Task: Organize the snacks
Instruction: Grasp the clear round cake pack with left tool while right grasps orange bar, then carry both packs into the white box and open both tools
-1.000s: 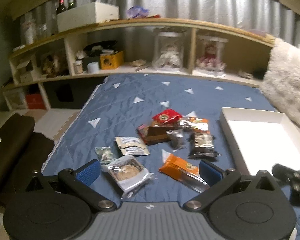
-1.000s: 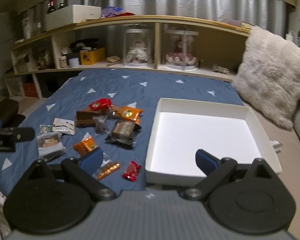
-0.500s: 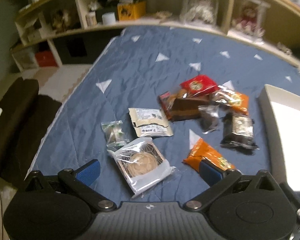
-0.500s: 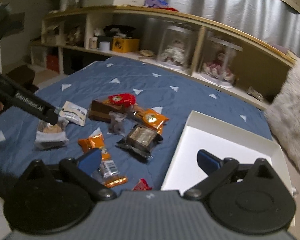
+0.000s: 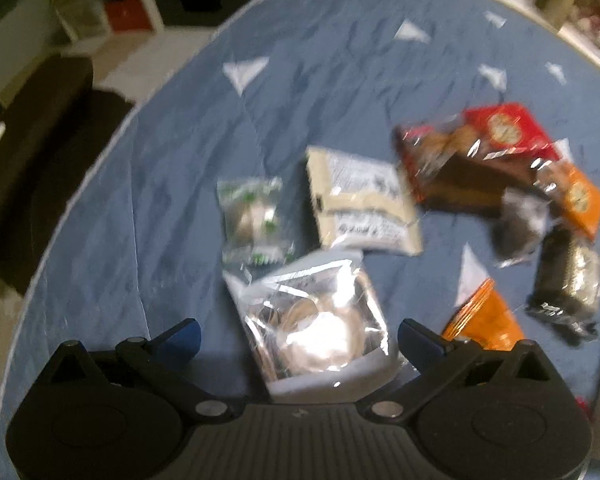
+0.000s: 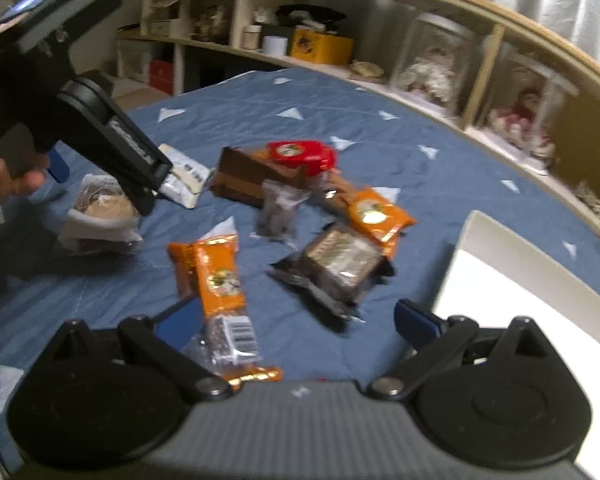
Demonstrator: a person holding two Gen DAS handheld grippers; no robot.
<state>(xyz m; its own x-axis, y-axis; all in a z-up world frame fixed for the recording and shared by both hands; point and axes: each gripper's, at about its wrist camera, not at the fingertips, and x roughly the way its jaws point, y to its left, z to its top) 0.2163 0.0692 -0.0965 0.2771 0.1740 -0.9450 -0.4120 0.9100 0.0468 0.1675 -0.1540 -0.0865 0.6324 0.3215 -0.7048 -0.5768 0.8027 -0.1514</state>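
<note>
Low in the left wrist view, the left hand-held gripper (image 5: 298, 338) gapes wide with nothing in its grip, its blue fingers flanking a crinkly clear cookie packet (image 5: 314, 320) on the quilted blue bedspread (image 5: 160, 184). Behind it lie a small green-printed pouch (image 5: 252, 220) and a flat cream sachet (image 5: 360, 200). Only the right wrist view shows the white tray (image 6: 540, 280) at right. There the right hand-held gripper (image 6: 298, 326), equally spread and empty, hangs above an orange bar wrapper (image 6: 216, 276) and a glossy black packet (image 6: 336, 268).

glossy plastic wrappers (image 5: 316, 320), matt quilted cloth (image 5: 172, 184).
</note>
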